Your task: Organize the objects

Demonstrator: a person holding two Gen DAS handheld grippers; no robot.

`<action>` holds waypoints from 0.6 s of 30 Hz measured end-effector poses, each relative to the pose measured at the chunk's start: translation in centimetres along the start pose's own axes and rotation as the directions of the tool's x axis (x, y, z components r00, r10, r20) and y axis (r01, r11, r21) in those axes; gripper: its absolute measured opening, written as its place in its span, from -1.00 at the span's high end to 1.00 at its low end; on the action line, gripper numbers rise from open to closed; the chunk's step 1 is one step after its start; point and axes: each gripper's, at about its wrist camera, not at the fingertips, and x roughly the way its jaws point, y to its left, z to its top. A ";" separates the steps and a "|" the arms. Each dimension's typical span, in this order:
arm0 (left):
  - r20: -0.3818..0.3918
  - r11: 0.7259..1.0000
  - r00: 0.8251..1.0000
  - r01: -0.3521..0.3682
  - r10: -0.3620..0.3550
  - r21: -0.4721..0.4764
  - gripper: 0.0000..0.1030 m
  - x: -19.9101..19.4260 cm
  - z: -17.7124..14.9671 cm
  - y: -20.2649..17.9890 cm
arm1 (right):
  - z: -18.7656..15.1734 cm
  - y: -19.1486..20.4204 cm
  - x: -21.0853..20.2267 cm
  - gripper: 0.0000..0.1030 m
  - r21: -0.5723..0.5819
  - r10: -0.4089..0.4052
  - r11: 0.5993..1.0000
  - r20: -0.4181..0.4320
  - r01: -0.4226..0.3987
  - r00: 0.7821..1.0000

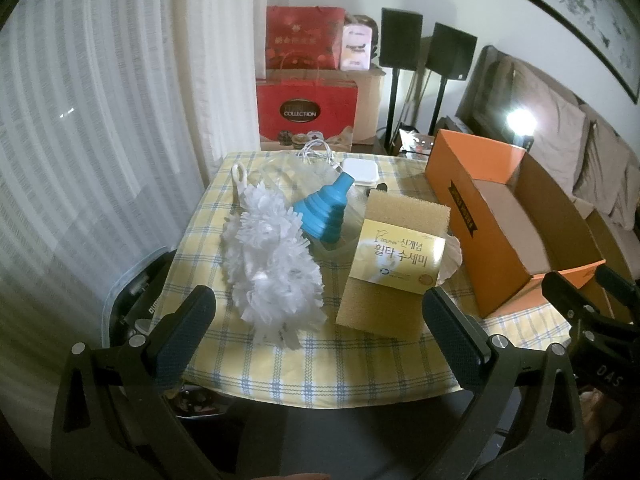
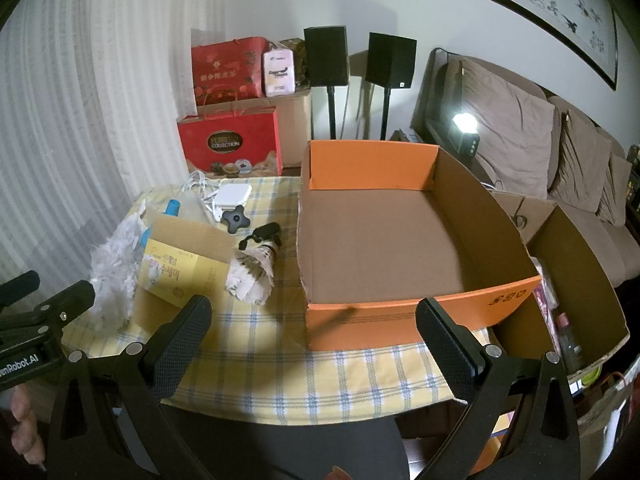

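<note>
- Both sets of tongs hang spread wide over the near edge of the desk, nothing between their fingers: the left tongs point(image 1: 318, 328) face the clutter, the right tongs point(image 2: 314, 338) face the orange box point(image 2: 384, 316).
- Under them the desk point(image 1: 320, 368) wears a yellow cloth checked in blue and white.
- Just beyond the left tongs lies a white fluffy duster point(image 1: 268, 260), its looped handle pointing to the far side.
- Beside the duster on its right, a tan sponge pad point(image 1: 394, 256) in a yellow printed sleeve leans tilted, its far end raised.
- Between the duster and the pad, further back, a blue collapsible funnel point(image 1: 326, 208) lies on its side on clear plastic, narrow end toward the far edge.
- Behind the funnel sits a flat white square box point(image 1: 360, 170), with a coil of white cable point(image 1: 316, 150) to its left.
- From the right wrist view, a shuttlecock point(image 2: 256, 272) with ragged white feathers lies between the sponge pad and the orange box; near it are a small black clip-like piece point(image 2: 262, 234) and a black star-shaped knob point(image 2: 236, 218).
- That orange box stands open on the right part of the desk, its brown inside bare.
- Past the desk's right side, a larger brown carton point(image 2: 572, 264) stands open, holding some bottles and packets.
- Behind the desk are red gift bags point(image 1: 306, 110), two black speakers point(image 1: 424, 46) on stands, white curtains and a sofa with cushions point(image 1: 560, 136).
</note>
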 end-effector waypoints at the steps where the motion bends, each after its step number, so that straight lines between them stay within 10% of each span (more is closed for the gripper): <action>1: 0.001 1.000 1.000 0.000 0.000 0.000 -1.00 0.0 0.0 0.0 | 0.0 0.0 0.0 -1.00 -0.001 0.001 1.000 0.000 -0.001 1.000; 18: 0.032 0.997 0.998 -0.060 0.061 -0.047 -1.00 1.0 0.6 3.6 | 0.4 1.4 1.4 -1.00 -0.016 0.086 0.996 -0.016 -0.086 0.996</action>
